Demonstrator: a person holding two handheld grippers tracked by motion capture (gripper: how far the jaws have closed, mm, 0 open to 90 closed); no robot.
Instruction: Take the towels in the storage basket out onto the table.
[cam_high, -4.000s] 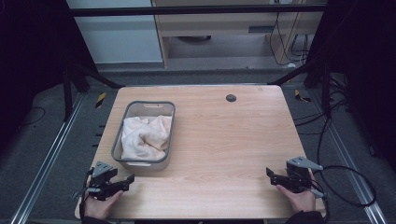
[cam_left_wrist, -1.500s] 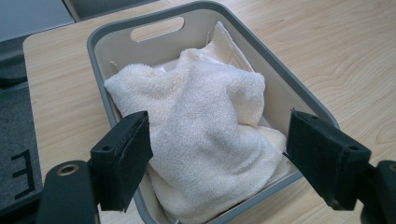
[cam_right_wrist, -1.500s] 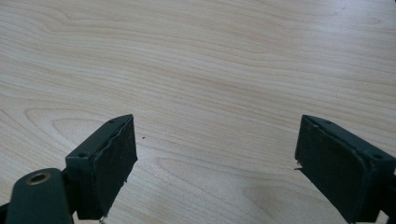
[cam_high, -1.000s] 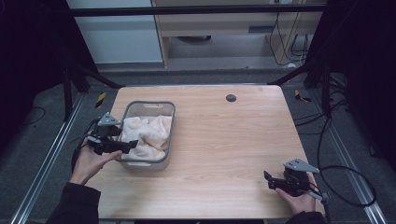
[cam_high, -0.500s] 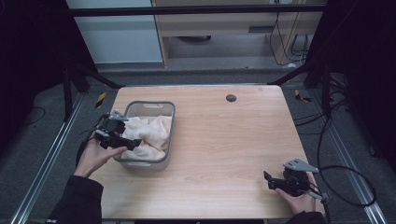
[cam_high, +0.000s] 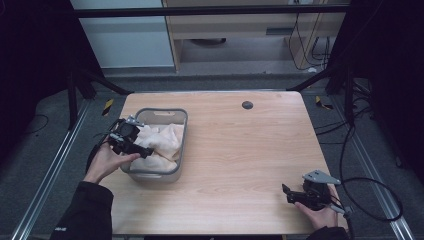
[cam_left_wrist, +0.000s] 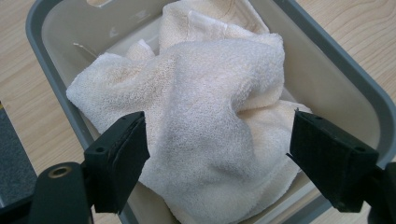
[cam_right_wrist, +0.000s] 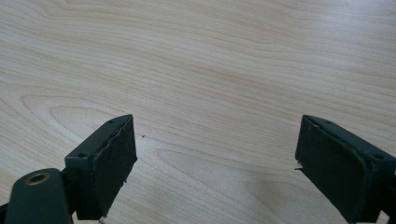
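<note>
OK, we see the left gripper (cam_high: 145, 150) over the left side of the grey plastic bin (cam_high: 176, 116), which sits on the left part of the wooden table (cam_high: 250, 150). Its jaws are spread wide, nothing between them yet. In the left gripper view the jaws straddle the cream terry towel (cam_left_wrist: 210, 121), which lies crumpled in the bin (cam_left_wrist: 345, 79) and fills most of it, bunched higher in the middle. We can't tell if the jaw tips touch the fabric. From above, the towel (cam_high: 162, 142) shows on the bin's right side past the gripper; the left hand (cam_high: 107, 160) holding the gripper sits over the bin's left rim.

The right gripper (cam_high: 290, 194) sits low at the near right corner of the table, well apart from the bin, held by the right hand (cam_high: 320, 212). Jaws wide apart here too, empty. The right gripper view shows bare wood grain (cam_right_wrist: 210, 70) between and beyond the jaws. We can't tell if that gripper rests on the tabletop or hovers just over it.

A small dark round grommet (cam_high: 247, 104) sits near the far edge of the table. A black cable (cam_high: 372, 200) loops off the right gripper past the table's right edge.
</note>
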